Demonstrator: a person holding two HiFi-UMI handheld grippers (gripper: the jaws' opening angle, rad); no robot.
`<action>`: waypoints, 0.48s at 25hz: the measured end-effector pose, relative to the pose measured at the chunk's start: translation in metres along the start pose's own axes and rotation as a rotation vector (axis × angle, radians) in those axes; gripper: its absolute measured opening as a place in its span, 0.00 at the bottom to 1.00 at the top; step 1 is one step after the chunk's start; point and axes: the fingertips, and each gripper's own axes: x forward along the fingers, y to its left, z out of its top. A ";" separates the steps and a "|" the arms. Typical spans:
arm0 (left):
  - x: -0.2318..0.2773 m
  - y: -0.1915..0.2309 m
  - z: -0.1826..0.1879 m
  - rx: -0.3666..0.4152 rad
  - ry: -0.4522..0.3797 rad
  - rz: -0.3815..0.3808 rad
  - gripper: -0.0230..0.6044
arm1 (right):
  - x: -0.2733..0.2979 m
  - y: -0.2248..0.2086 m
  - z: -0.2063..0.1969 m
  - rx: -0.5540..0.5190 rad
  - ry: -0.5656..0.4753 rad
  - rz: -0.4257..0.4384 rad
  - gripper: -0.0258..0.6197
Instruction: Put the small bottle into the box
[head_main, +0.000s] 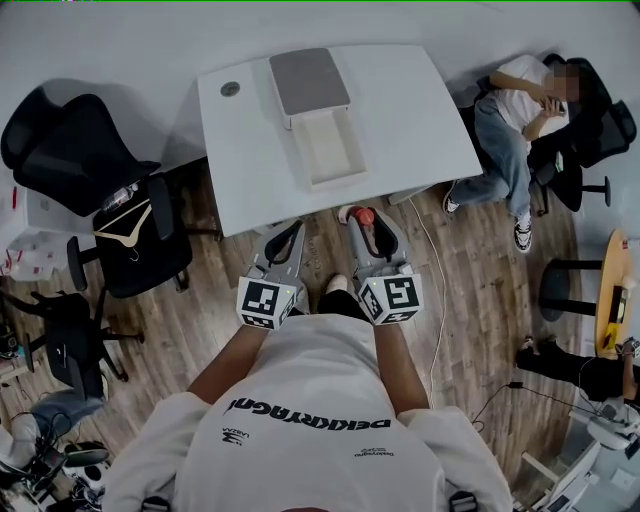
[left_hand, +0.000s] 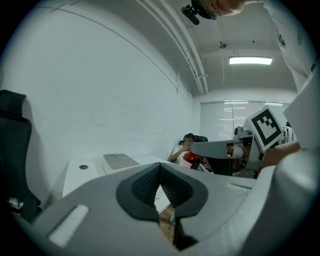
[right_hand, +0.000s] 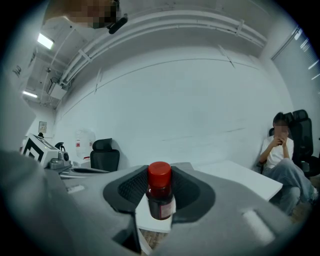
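A small dark bottle with a red cap (head_main: 366, 216) (right_hand: 160, 196) stands upright between the pads of my right gripper (head_main: 368, 224) (right_hand: 159, 175), which is shut on it, just short of the near edge of the white table (head_main: 420, 120). The box (head_main: 330, 152) is a white open tray in the middle of the table, and its grey lid (head_main: 308, 80) (left_hand: 119, 161) lies at the far end. My left gripper (head_main: 286, 240) (left_hand: 160, 168) hovers beside the right one, shut with nothing in it. In the left gripper view the bottle (left_hand: 192, 159) shows in the other gripper.
Black office chairs (head_main: 85, 155) stand to the left of the table, one bearing a wooden hanger (head_main: 126, 230). A person (head_main: 520, 110) sits in a chair at the back right. A small dark round disc (head_main: 230, 89) lies on the table's far left. A cable (head_main: 432, 290) runs over the wooden floor.
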 end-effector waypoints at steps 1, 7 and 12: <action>0.003 0.000 0.001 0.000 -0.002 0.001 0.05 | 0.002 -0.002 0.000 0.000 0.000 0.001 0.25; 0.022 0.007 0.003 0.001 0.005 0.026 0.05 | 0.020 -0.015 0.000 0.000 -0.002 0.023 0.25; 0.036 0.015 0.003 -0.001 0.017 0.052 0.05 | 0.037 -0.031 -0.001 0.002 0.006 0.030 0.25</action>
